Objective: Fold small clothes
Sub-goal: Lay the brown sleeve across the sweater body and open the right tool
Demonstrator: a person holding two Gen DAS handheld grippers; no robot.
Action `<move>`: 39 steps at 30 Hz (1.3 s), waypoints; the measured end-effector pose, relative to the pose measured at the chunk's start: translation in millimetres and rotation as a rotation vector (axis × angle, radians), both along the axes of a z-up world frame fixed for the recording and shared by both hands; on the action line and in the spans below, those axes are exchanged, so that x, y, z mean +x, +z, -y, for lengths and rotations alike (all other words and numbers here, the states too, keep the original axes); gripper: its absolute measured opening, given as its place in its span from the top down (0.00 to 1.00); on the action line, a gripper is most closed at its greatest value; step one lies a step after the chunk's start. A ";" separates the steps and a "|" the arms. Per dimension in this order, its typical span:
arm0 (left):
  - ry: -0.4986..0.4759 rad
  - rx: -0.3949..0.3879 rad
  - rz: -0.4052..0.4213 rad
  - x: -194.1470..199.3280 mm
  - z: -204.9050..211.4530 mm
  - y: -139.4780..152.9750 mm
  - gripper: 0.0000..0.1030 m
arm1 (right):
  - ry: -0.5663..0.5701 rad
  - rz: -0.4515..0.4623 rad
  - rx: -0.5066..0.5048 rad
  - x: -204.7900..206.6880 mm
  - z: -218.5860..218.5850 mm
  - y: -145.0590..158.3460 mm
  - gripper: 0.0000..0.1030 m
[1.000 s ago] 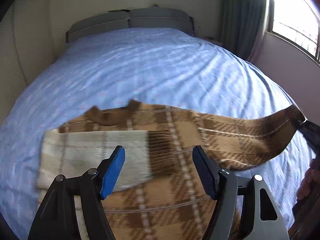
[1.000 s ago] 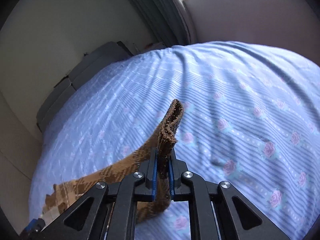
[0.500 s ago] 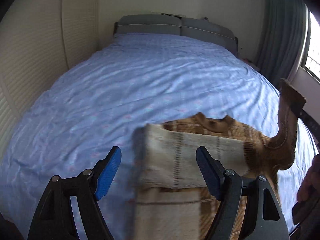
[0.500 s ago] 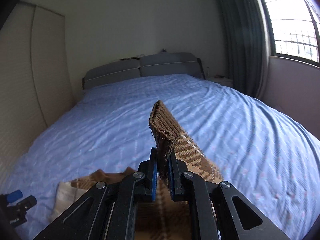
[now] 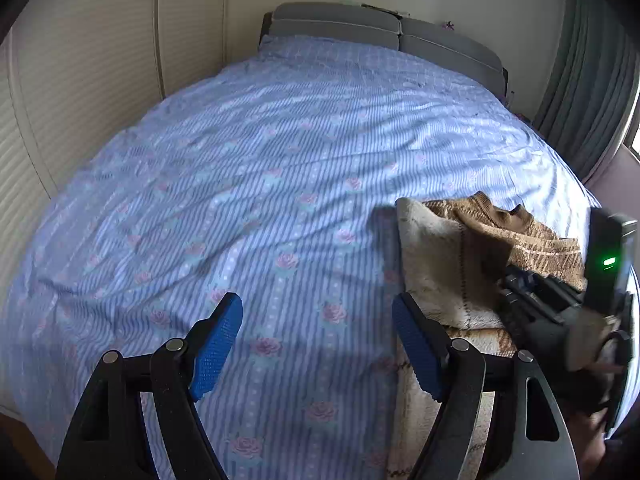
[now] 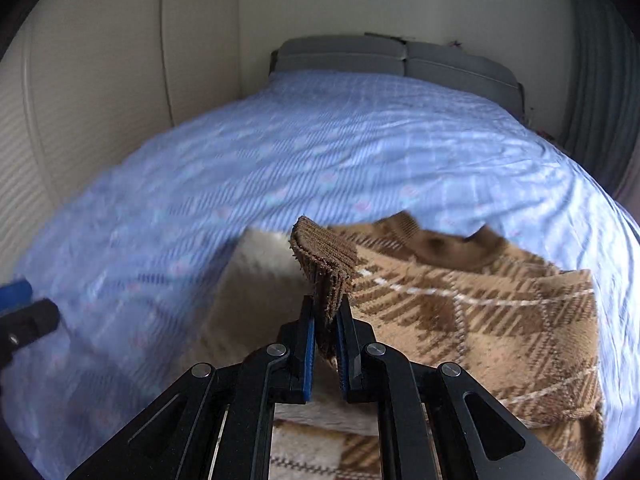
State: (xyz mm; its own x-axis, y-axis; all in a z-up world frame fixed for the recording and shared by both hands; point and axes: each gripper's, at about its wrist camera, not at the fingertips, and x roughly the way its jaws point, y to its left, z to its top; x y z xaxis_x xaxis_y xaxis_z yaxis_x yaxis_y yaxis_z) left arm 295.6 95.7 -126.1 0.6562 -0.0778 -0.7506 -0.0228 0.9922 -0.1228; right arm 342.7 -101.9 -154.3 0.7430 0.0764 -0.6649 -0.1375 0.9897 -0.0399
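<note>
A brown plaid knitted sweater point(image 6: 460, 304) lies on the blue flowered bed sheet point(image 6: 280, 152), its left sleeve folded over with the pale inside up. My right gripper point(image 6: 323, 314) is shut on the ribbed brown cuff point(image 6: 324, 260) of the other sleeve and holds it above the sweater's body. My left gripper point(image 5: 316, 320) stands open over bare sheet, just left of the sweater point(image 5: 448, 264), with nothing between its fingers. One blue pad point(image 6: 16, 292) of the left gripper shows at the left edge of the right wrist view.
The bed runs back to a grey headboard point(image 5: 380, 28). A pale wardrobe wall point(image 5: 80, 80) stands at the left, and grey curtains point(image 5: 592, 80) hang at the right. A hand point(image 5: 592, 344) on the right gripper's handle fills the right edge of the left wrist view.
My left gripper slid left, off the sweater and onto bare sheet, opening slightly wider. My right gripper swung the sleeve cuff from the far right in over the sweater's body, rolling as it came.
</note>
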 end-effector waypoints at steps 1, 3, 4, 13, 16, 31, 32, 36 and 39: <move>-0.005 -0.008 -0.002 -0.1 -1.4 -2.1 0.25 | -0.001 -0.022 -0.024 1.7 -4.8 -7.4 0.88; -0.019 -0.029 -0.006 -1.1 -3.3 -6.1 0.25 | -0.004 -0.064 -0.023 6.1 -8.6 -19.3 0.87; -0.023 -0.037 -0.008 -0.8 -3.7 -7.9 0.25 | -0.009 -0.075 -0.008 6.8 -9.9 -23.2 0.85; -0.078 -0.068 0.012 3.9 17.5 -6.3 0.25 | -0.010 -0.049 0.111 -12.5 13.2 -16.6 0.50; -0.111 -0.070 0.025 9.6 35.4 -3.9 0.25 | -0.045 -0.027 0.137 -22.9 34.1 -6.2 0.50; -0.174 0.050 -0.050 66.5 124.0 -47.5 0.25 | -0.402 -0.033 0.066 -48.8 199.3 -6.8 0.50; -0.164 0.066 -0.062 67.5 124.0 -53.1 0.25 | -0.414 -0.041 0.071 -47.7 205.2 -9.9 0.50; -0.136 0.042 -0.091 66.9 114.9 -71.7 0.23 | -0.449 -0.069 0.070 -47.4 222.8 -22.4 0.43; -0.120 0.035 -0.080 62.6 111.5 -79.9 0.19 | -0.503 -0.090 0.016 -46.5 226.5 -31.1 0.29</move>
